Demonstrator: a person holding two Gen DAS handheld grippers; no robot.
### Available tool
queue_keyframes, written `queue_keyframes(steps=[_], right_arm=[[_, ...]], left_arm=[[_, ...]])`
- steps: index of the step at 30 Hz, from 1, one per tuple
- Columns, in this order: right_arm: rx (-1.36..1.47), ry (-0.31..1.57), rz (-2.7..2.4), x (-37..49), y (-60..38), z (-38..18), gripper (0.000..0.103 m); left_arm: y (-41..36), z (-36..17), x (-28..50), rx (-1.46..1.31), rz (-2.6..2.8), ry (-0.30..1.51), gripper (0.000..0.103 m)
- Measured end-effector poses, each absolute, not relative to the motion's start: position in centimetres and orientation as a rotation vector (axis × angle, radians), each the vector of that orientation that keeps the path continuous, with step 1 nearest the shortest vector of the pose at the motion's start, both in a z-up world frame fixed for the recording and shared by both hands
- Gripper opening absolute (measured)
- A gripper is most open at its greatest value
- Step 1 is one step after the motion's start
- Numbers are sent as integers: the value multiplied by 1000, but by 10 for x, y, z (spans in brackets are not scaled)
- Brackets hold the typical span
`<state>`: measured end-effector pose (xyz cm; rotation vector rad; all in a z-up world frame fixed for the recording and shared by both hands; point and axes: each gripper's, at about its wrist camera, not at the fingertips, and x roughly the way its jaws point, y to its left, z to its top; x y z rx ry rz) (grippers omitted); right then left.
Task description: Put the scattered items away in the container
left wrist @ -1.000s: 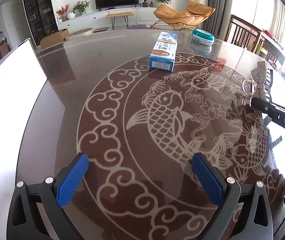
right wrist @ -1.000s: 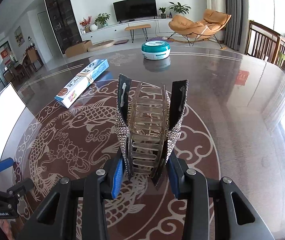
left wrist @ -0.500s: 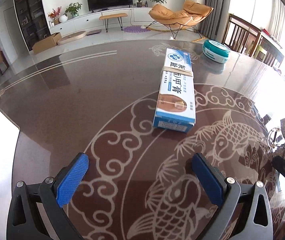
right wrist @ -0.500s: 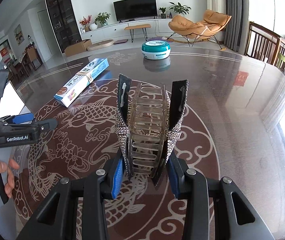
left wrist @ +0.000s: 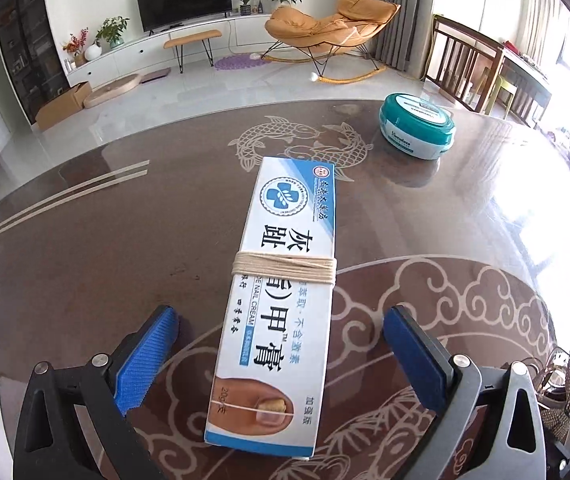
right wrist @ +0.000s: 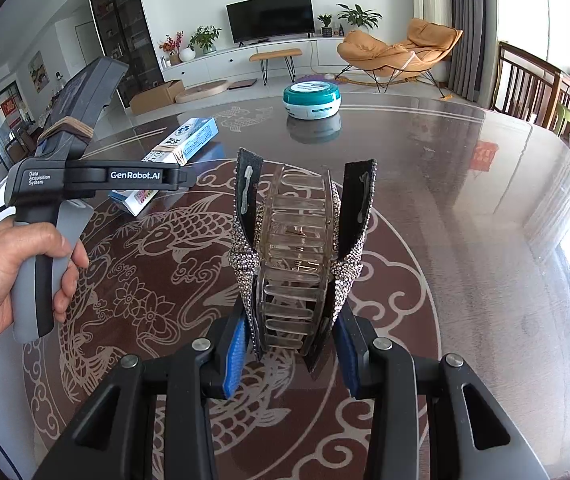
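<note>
Three items, none in a container yet. Right tongs [right wrist: 289,350] clamped on rhinestone hair claw [right wrist: 301,252], above the tabletop [right wrist: 465,220]. Left tongs [left wrist: 281,356] wide open, straddling nail-cream box [left wrist: 281,292], not gripping. Teal jar [left wrist: 417,125] untouched, far right. Container not visible.

A dark glossy table [left wrist: 105,240] patterned with pale fish and clouds is being lit by daylight from the windows at the right. Beyond it, a television [right wrist: 269,16] is being flanked by potted plants, and an orange rocking lounger [left wrist: 325,28] is being shown on pale floor.
</note>
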<state>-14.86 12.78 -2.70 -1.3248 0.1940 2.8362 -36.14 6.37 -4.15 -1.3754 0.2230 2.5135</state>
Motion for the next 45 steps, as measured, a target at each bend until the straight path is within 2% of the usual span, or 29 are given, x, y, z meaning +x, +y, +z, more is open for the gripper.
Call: queue_keyframes(steps=[2, 7, 8, 18, 26, 33, 38, 45], right_arm=[[-1325, 190, 2835, -149, 128, -27, 40], [-1325, 190, 2835, -149, 128, -27, 39], [-1325, 188, 2834, -149, 127, -27, 39], [-1327, 141, 2823, -149, 123, -26, 39], [-1338, 64, 2848, -149, 115, -26, 39], [-1359, 77, 2931, -145, 112, -25, 39], [-1414, 133, 3010, -124, 109, -29, 39], [-1439, 67, 3035, -71, 94, -30, 39]], left_arm=[[65, -37, -360, -1354, 2549, 201, 73], [61, -32, -354, -1354, 2567, 192, 44], [59, -31, -351, -1358, 2567, 192, 41], [23, -35, -283, -1344, 2629, 173, 41], [-9, -35, -178, -1374, 2633, 181, 41], [-24, -38, -97, -1380, 2714, 93, 41], [-27, -41, -79, -1360, 2763, 61, 41], [-21, -38, -84, -1355, 2759, 51, 41]])
